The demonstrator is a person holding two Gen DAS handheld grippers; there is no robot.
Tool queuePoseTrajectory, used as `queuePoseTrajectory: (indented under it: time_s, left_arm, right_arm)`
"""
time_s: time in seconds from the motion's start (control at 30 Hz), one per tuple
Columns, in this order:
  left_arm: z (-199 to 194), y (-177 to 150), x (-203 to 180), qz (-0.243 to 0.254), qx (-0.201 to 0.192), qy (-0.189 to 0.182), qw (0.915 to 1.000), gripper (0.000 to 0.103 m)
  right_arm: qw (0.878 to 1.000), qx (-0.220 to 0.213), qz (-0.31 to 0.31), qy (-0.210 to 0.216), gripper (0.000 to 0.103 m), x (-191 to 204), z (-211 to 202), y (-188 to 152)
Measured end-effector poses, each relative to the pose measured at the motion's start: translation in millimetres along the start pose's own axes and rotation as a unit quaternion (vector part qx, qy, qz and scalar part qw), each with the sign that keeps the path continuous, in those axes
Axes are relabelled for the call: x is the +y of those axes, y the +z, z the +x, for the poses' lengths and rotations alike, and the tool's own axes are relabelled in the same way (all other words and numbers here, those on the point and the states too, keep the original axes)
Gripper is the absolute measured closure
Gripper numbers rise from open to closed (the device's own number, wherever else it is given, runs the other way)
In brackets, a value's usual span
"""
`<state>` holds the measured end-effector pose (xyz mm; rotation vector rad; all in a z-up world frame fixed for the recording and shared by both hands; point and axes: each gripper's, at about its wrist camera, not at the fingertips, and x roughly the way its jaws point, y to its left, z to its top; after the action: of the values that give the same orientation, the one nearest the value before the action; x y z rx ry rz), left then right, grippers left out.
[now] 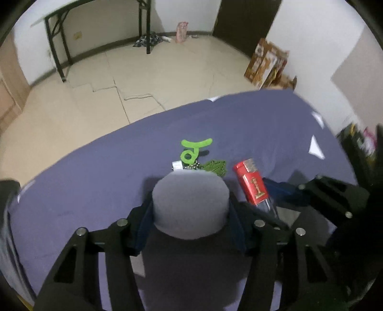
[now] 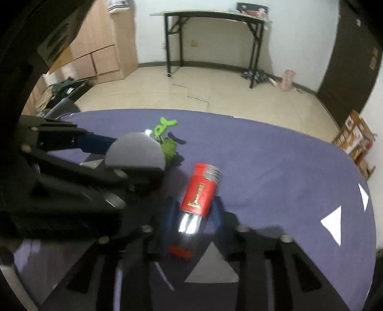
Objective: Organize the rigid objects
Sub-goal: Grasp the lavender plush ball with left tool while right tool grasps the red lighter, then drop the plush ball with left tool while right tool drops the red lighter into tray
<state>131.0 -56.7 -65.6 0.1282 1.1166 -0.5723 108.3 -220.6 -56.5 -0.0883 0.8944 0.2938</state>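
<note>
My left gripper (image 1: 190,210) is shut on a grey round cylinder (image 1: 190,205) and holds it over the purple table cloth (image 1: 95,172). My right gripper (image 2: 194,215) is shut on a red and silver cylinder (image 2: 199,193); that cylinder also shows in the left wrist view (image 1: 251,183), just right of the grey one. In the right wrist view the left gripper (image 2: 134,158) and the grey cylinder (image 2: 135,152) are at the left. A green toy keychain (image 1: 194,149) lies on the cloth just beyond the grey cylinder, and shows in the right wrist view (image 2: 165,126).
White triangle marks (image 2: 332,224) are on the cloth at the right. A black folding table (image 2: 215,16) stands by the far wall. Cardboard boxes (image 1: 265,63) lean on the wall beyond the table's far right edge. A wooden cabinet (image 2: 105,47) stands at the left.
</note>
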Motion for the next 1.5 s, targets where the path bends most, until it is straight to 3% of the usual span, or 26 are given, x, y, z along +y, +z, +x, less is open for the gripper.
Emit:
queuePoseTrajectory:
  time_s: [0.17, 0.3, 0.37, 0.47, 0.5, 0.6, 0.73, 0.83, 0.93, 1.0, 1.17, 1.33, 1.37, 1.4, 1.43, 1.47, 1.5]
  left_arm:
    - [-51.5, -18.8, 30.5, -0.042, -0.033, 0.006, 0.9986, 0.045]
    - [-140.1, -56.5, 77.3, -0.098, -0.080, 0.015, 0.9919, 0.045]
    - [-179.9, -78.2, 101.4, -0.112, -0.089, 0.046, 0.9886, 0.045]
    - [-251.4, -128.6, 147.0, -0.140, -0.105, 0.140, 0.9745, 0.045]
    - [-273.3, -151.0, 162.4, -0.160, -0.113, 0.167, 0.9662, 0.045]
    - [-311.1, -221.8, 201.4, -0.245, -0.107, 0.206, 0.9413, 0.045]
    - [-307.8, -281.6, 218.6, -0.284, -0.068, 0.218, 0.9311, 0.045]
    - [-287.6, -294.0, 223.2, -0.285, -0.040, 0.206, 0.9354, 0.045]
    - [-256.5, -294.6, 228.5, -0.286, -0.008, 0.186, 0.9400, 0.045]
    - [-243.8, -292.9, 228.7, -0.282, -0.005, 0.176, 0.9431, 0.045]
    - [-219.8, -291.7, 242.0, -0.273, 0.025, 0.159, 0.9484, 0.043]
    - [-210.4, -297.4, 239.1, -0.271, 0.019, 0.172, 0.9468, 0.036]
    - [-209.9, -298.9, 239.5, -0.275, 0.019, 0.180, 0.9442, 0.029]
    - [-211.5, -300.2, 239.5, -0.278, 0.016, 0.188, 0.9419, 0.019]
    - [-216.6, -302.4, 241.4, -0.282, 0.007, 0.195, 0.9393, 0.016]
    - [-225.1, -304.6, 240.9, -0.290, -0.009, 0.207, 0.9342, 0.009]
    - [-231.4, -305.6, 240.2, -0.297, -0.023, 0.214, 0.9304, 0.001]
  right_arm:
    - [1.000, -0.012, -0.016, 0.021, 0.081, -20.1, -16.5, -23.2]
    - [0.997, -0.036, -0.024, 0.065, 0.081, -20.6, -48.5, -21.7]
    - [0.994, -0.042, -0.045, 0.090, 0.081, -3.0, -60.5, -14.6]
    - [0.984, -0.056, -0.089, 0.143, 0.081, 46.9, -78.6, 1.2]
    - [0.978, -0.058, -0.104, 0.171, 0.081, 69.6, -84.5, 6.9]
    - [0.957, -0.057, -0.152, 0.242, 0.081, 139.1, -95.9, 19.0]
    - [0.924, -0.026, -0.234, 0.301, 0.081, 235.5, -99.8, 16.0]
    - [0.900, -0.003, -0.292, 0.325, 0.081, 291.8, -102.6, -1.4]
    - [0.888, 0.029, -0.323, 0.327, 0.081, 333.8, -82.7, -8.9]
    - [0.885, 0.051, -0.333, 0.320, 0.081, 351.5, -68.8, -15.4]
    - [0.882, 0.054, -0.365, 0.295, 0.081, 389.2, -41.9, -15.1]
    - [0.892, 0.033, -0.353, 0.280, 0.083, 414.5, -39.6, -9.9]
    - [0.892, 0.029, -0.354, 0.280, 0.082, 415.1, -39.4, -10.0]
    - [0.891, 0.027, -0.352, 0.286, 0.077, 412.7, -43.2, -11.9]
    - [0.889, 0.027, -0.349, 0.296, 0.067, 411.1, -47.2, -13.7]
    - [0.886, 0.027, -0.347, 0.305, 0.063, 409.6, -47.5, -14.7]
    - [0.887, 0.020, -0.344, 0.308, 0.047, 400.7, -56.0, -14.7]
